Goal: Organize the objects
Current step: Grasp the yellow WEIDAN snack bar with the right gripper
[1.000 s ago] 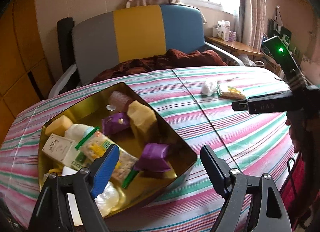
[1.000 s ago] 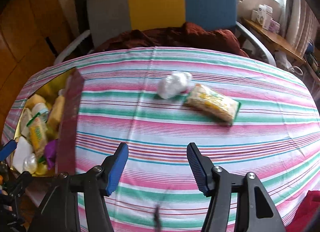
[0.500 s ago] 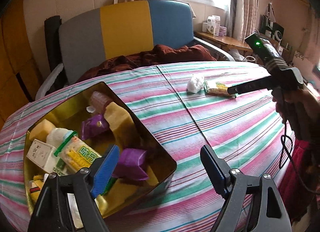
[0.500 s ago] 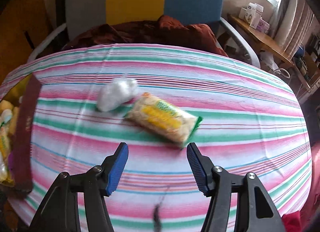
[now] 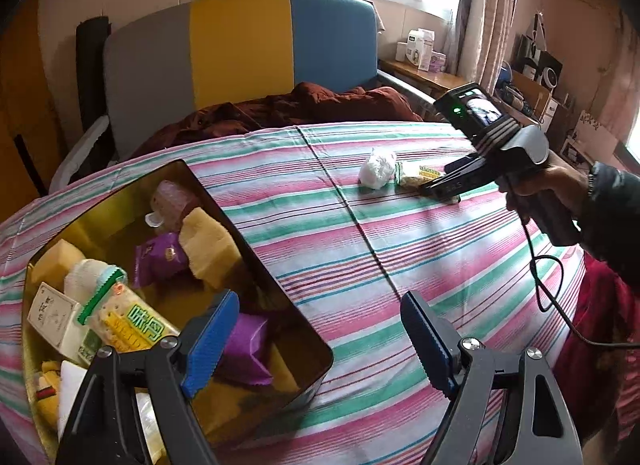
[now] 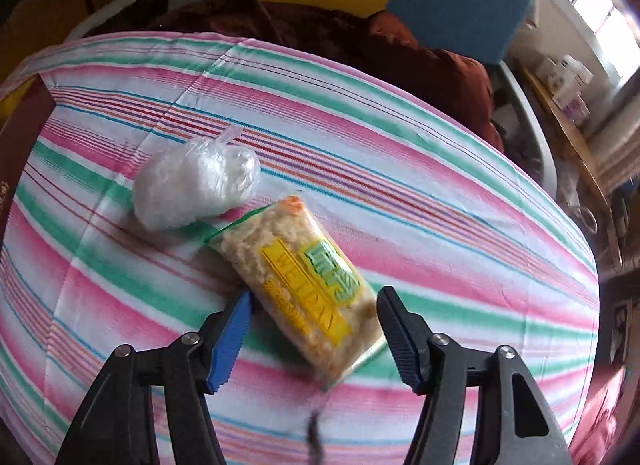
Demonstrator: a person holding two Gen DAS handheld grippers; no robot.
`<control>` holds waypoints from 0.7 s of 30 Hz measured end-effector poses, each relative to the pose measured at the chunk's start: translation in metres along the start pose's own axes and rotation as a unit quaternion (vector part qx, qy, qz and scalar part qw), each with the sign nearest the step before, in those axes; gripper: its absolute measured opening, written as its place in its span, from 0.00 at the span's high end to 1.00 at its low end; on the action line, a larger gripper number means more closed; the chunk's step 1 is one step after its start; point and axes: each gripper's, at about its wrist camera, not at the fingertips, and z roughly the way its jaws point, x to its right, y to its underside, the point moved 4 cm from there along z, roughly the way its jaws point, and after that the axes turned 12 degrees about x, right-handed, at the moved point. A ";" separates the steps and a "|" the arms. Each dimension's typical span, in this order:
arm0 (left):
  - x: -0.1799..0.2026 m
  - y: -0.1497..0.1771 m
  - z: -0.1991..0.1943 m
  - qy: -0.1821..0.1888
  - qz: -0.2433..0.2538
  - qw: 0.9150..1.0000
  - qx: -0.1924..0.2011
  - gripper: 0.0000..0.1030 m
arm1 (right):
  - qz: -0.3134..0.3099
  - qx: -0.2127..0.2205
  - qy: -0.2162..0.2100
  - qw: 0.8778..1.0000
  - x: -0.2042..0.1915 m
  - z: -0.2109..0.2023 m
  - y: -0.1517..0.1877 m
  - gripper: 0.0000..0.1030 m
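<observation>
Right gripper (image 6: 314, 335) dropped down over the cracker packet (image 6: 304, 285) on the striped tablecloth (image 6: 440, 205), jaws opening around it without pinching, while left gripper (image 5: 320, 339) hangs spread wide by the gold tin (image 5: 256, 241).

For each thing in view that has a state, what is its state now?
Gold tin: lid off, holding snacks.
Cracker packet: sealed, flat on the cloth, between the right jaws, not gripped.
White plastic bag: knotted, lying beside the packet.
Right gripper: jaws opening.
Left gripper: open, empty.
</observation>
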 end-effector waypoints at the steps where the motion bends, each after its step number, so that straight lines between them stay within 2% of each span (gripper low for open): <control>1: 0.000 -0.001 0.002 0.001 -0.001 1.000 -0.001 0.19 | 0.000 0.000 -0.004 1.000 0.001 0.003 -0.002 0.34; 6: 0.004 -0.005 0.013 0.005 -0.003 1.000 -0.009 0.19 | 0.030 -0.009 -0.041 0.999 0.012 0.011 -0.005 0.36; 9: 0.008 -0.009 0.017 0.011 0.000 1.000 -0.008 0.19 | 0.054 -0.013 -0.064 0.996 0.016 0.009 0.001 0.45; 10: 0.009 -0.010 0.019 0.012 0.001 1.000 -0.008 0.19 | 0.057 -0.014 -0.066 0.996 0.016 0.006 0.004 0.48; 15: 0.016 -0.027 0.028 0.017 0.002 1.000 -0.007 0.19 | 0.066 -0.030 -0.056 0.996 0.012 -0.012 0.033 0.49; 21: 0.025 -0.050 0.054 0.031 -0.012 0.999 -0.024 0.19 | 0.129 -0.020 -0.050 0.990 0.028 -0.025 0.063 0.48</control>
